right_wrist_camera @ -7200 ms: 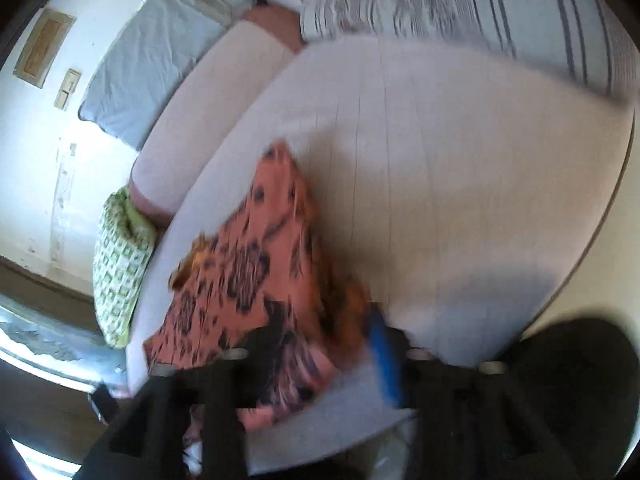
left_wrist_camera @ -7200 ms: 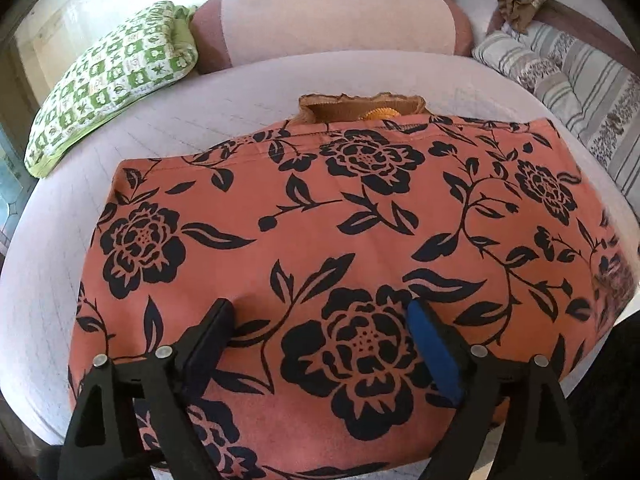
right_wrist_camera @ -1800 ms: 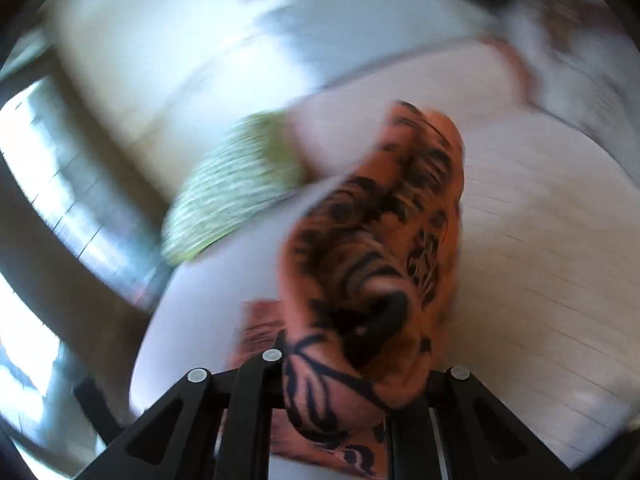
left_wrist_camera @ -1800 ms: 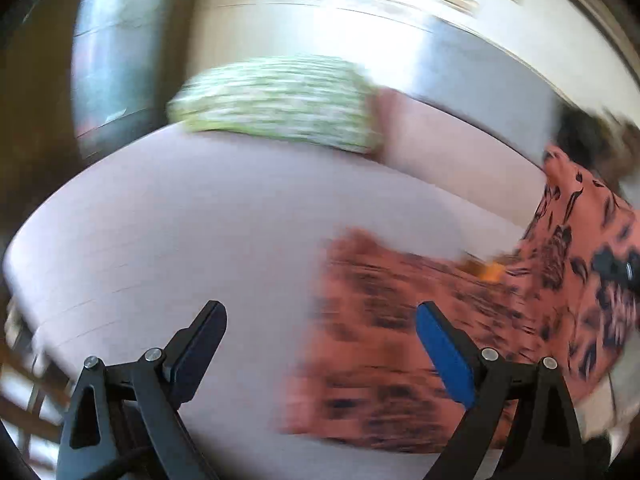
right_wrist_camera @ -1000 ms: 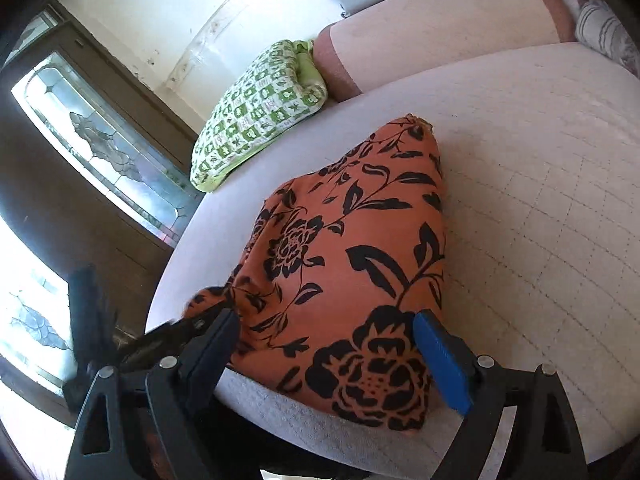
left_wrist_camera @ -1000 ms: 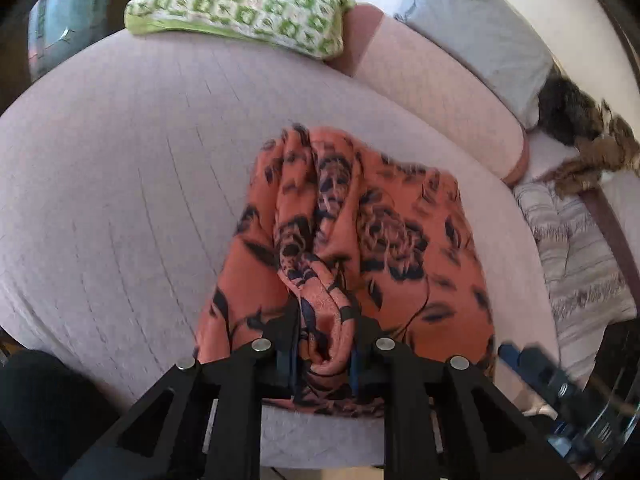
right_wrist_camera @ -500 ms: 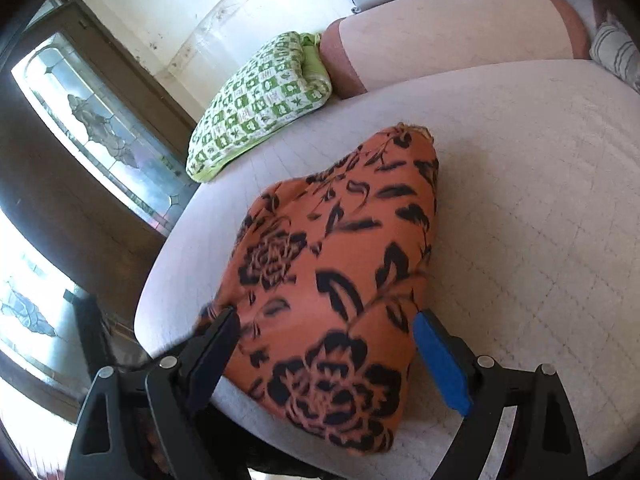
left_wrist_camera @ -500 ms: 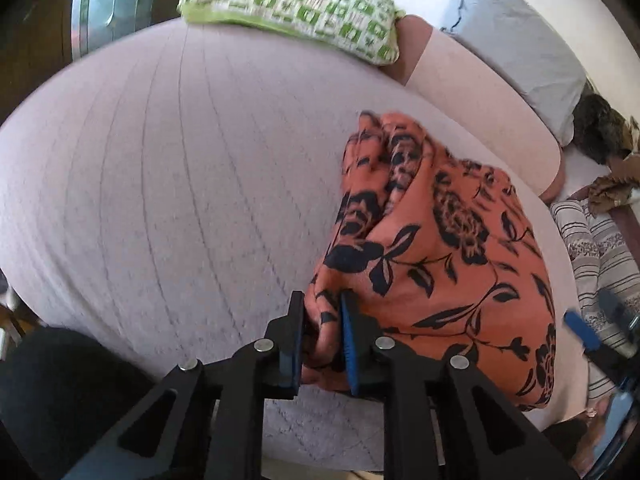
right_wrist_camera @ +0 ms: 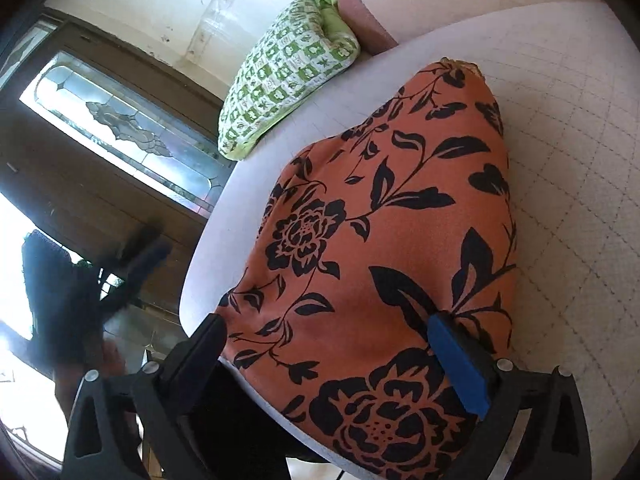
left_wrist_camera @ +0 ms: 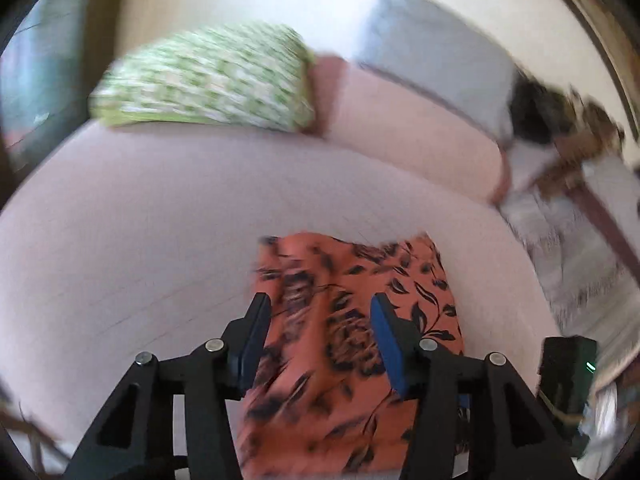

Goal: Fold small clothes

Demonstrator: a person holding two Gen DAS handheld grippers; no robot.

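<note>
An orange cloth [left_wrist_camera: 420, 280] with a black flower print lies folded on the pale bed [left_wrist_camera: 140, 240], near its front edge. In the blurred left wrist view, my left gripper [left_wrist_camera: 320, 320] hovers over the cloth's near part. Its jaws are opening and the cloth lies below them, not pinched. In the right wrist view the same cloth [right_wrist_camera: 380, 220] fills the middle. My right gripper [right_wrist_camera: 328, 340] stands wide over its near end, jaws still opening, pads off the fabric. The left gripper [right_wrist_camera: 132, 264] shows as a dark blur at the left, off the bed [right_wrist_camera: 580, 160].
A green-and-white checked pillow [left_wrist_camera: 200, 76] and a pink bolster [left_wrist_camera: 400, 132] lie at the back of the bed, with a grey pillow [left_wrist_camera: 436, 56] behind. Striped bedding [left_wrist_camera: 580, 260] is at the right. A dark wooden door with patterned glass [right_wrist_camera: 112, 120] stands beyond the bed's left edge.
My left gripper has let go of the cloth's bunched edge, opened and drawn back. The cloth now lies flat. The right gripper has come lower and closer over the cloth.
</note>
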